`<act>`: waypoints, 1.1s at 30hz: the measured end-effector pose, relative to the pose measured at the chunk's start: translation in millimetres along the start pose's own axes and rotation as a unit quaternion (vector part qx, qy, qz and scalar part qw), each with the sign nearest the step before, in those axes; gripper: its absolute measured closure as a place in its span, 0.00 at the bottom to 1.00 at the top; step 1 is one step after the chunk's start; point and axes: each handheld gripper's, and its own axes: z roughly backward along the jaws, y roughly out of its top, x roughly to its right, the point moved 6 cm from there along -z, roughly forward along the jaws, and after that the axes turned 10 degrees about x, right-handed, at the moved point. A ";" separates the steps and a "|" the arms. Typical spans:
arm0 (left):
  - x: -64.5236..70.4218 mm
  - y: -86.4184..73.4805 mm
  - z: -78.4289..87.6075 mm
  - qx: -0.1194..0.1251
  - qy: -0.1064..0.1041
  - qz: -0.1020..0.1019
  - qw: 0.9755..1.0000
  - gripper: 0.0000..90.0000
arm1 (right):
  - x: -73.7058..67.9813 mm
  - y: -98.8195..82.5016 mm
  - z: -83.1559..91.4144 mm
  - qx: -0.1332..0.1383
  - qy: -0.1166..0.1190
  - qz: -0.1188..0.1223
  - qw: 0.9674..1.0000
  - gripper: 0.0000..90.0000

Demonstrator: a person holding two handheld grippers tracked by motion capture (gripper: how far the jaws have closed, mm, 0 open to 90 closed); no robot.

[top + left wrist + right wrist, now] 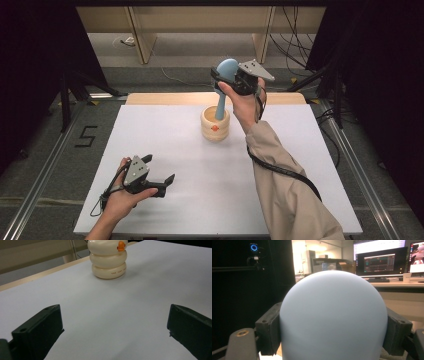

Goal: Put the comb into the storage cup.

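A cream ringed cup [215, 127] with an orange mark stands on the white table top [190, 165], right of centre toward the back. A pale blue tool [220, 106] with a rounded head rises from it, its stem down inside the cup. My right gripper [223, 74] is shut on that head, held above the cup; in the right gripper view the blue head [333, 315] sits between both black jaws of the right gripper [333, 330]. My left gripper [167, 185] rests near the front left, open and holding nothing. In the left gripper view the cup [108, 262] stands far beyond the left gripper [115, 322].
A wooden strip [165, 98] edges the table's back. Wooden shelf legs [142, 47] and loose cables [295, 45] lie on the floor behind. Metal rails [45, 165] run along both sides, with a "5" [86, 136] marked at left. Monitors [379, 262] face the right gripper.
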 end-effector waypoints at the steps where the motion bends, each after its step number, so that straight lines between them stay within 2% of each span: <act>1: -0.1 -0.1 0.0 0.000 0.000 0.000 1.000 0.00 | -0.1 -0.5 0.0 -0.001 0.000 -0.001 1.000 0.23; 33: 0.6 -0.1 -0.4 0.001 -0.001 0.001 1.000 0.00 | -0.4 -17.7 -2.8 -0.010 -0.005 0.003 1.000 0.23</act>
